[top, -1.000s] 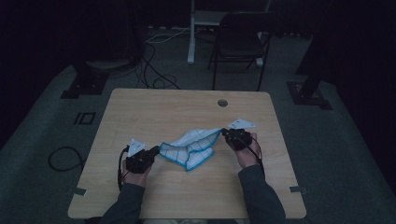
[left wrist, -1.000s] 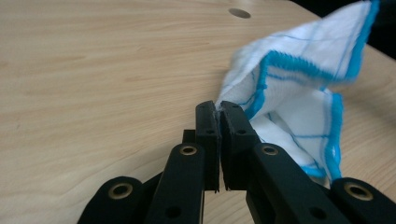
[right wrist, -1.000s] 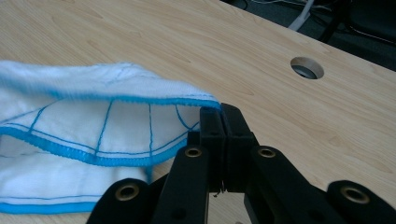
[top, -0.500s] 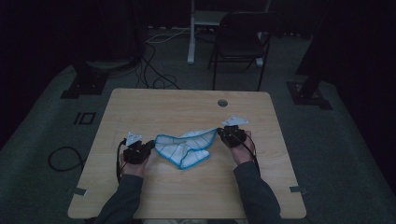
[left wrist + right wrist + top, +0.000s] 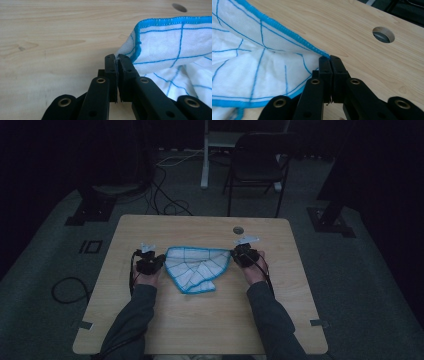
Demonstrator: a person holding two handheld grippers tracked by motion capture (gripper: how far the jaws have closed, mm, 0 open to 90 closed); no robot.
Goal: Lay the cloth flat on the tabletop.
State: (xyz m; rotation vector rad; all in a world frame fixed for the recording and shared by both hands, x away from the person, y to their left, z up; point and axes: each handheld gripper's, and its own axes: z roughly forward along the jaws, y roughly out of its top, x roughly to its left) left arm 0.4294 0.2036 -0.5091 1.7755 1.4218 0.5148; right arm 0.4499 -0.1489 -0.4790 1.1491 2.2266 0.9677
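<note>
A light wooden table (image 5: 150, 320) with 1 round hole (image 5: 238, 229) carries a blue-edged white cloth (image 5: 196, 267) lying mid-table

cloth (image 5: 196, 266): 1 | gripper: 2, left (image 5: 159, 262), right (image 5: 236, 255) | table (image 5: 200, 320): 1 | chair (image 5: 257, 165): 1

My left gripper (image 5: 117, 58): black jaws, flat links, brass-coloured rivets at joints. My right gripper (image 5: 329, 60): same black build, same rivets. I see pale three-cornered plate on each, black cable trailing from each. Sleeves (image 5: 131, 320) dark grey, long.
</note>
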